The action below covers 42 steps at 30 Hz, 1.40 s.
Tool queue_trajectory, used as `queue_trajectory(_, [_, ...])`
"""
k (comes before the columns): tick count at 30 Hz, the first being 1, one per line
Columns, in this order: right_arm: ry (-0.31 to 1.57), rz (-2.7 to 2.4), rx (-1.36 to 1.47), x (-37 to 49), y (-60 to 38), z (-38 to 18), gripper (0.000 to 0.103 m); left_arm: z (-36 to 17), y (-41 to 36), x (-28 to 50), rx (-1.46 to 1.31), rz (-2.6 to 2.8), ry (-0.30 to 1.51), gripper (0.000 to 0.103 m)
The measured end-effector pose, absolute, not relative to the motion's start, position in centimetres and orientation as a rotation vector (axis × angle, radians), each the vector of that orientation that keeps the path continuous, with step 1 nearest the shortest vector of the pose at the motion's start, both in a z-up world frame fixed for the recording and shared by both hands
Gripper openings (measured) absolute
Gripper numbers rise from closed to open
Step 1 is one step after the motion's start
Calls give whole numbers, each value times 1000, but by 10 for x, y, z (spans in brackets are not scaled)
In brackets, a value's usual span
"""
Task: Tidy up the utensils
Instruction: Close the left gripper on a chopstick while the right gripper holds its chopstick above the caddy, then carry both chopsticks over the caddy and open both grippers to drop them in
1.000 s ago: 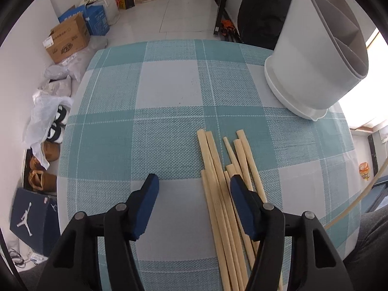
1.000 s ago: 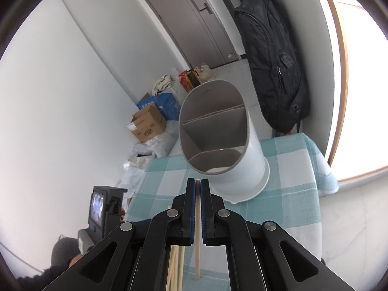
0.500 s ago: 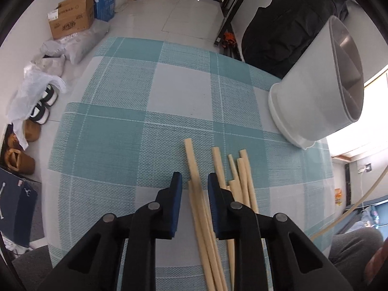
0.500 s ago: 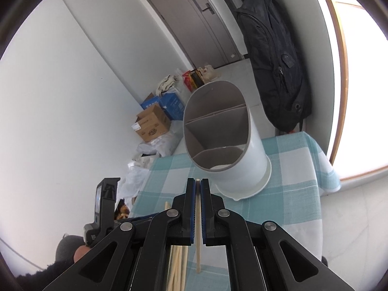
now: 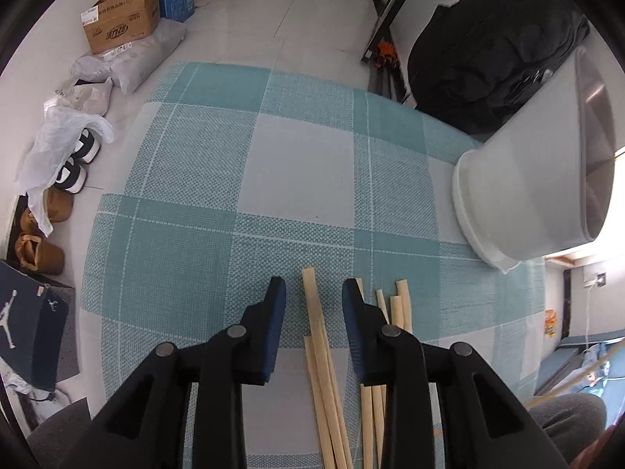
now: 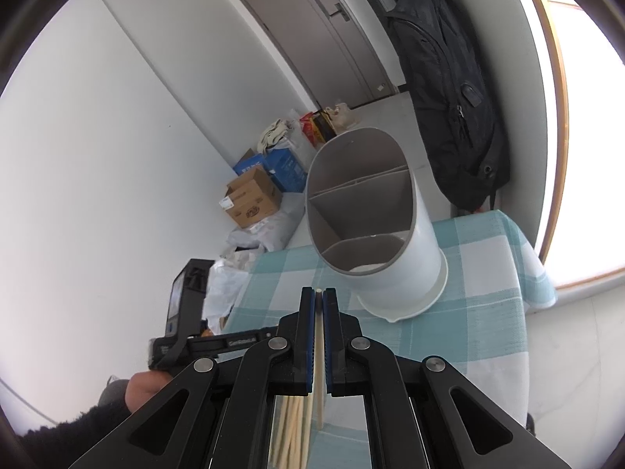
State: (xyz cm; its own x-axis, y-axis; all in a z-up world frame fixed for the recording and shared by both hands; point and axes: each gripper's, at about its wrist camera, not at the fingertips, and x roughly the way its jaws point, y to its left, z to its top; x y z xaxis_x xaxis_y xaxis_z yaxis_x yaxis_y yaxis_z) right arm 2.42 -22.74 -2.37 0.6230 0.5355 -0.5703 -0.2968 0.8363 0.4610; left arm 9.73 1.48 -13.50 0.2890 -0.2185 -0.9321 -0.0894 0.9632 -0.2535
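While one chopstick [image 6: 319,355] sits clamped between the pads of the right gripper [image 6: 319,297], raised above the bench [image 5: 304,164] with its tip poking just past the fingertips toward the holder [image 6: 375,230], the step in hand looks like dropping it into a compartment. To do that well, the stick should be brought over the nearest, lowest section of the grey divided holder and tipped closer to upright, so the lower end clears the rim before the grip is let go; a slanted release could rattle it off the divider.

At the near edge of the bench lies the loose bundle of chopsticks [image 5: 324,371], side by side on the checked cloth. The left gripper [image 5: 313,293] hangs over them with its jaws partly apart, straddling the leftmost sticks and gripping nothing. For a clean pick it should close on one stick only. In the left view the holder [image 5: 523,195] stands near the far right corner of the bench, well apart from the bundle.
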Motion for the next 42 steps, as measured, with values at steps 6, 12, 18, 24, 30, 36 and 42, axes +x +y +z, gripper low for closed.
queue_trajectory(6, [764, 484, 333, 25, -226, -24, 3, -135, 10, 100, -193, -42, 1295, 14])
queue_trajectory(12, [766, 479, 342, 25, -226, -24, 3, -133, 29, 94, -289, -37, 1278, 3])
queue_trajectory(18, [751, 466, 321, 24, -224, -25, 3, -119, 32, 92, -359, -59, 1229, 2])
queue_trajectory(24, [713, 460, 304, 19, -223, -20, 3, -81, 32, 74, -419, -99, 1062, 2])
queue_trajectory(30, [661, 446, 255, 6, -215, -13, 3, -38, 19, 52, -366, -169, 895, 2])
queue_trajectory(36, [626, 424, 213, -3, -208, -4, 3, -15, 7, 39, -254, -245, 819, 2])
queue_trajectory(42, [594, 416, 191, -8, -203, 10, 3, 9, 1, 28, -215, -293, 771, 2])
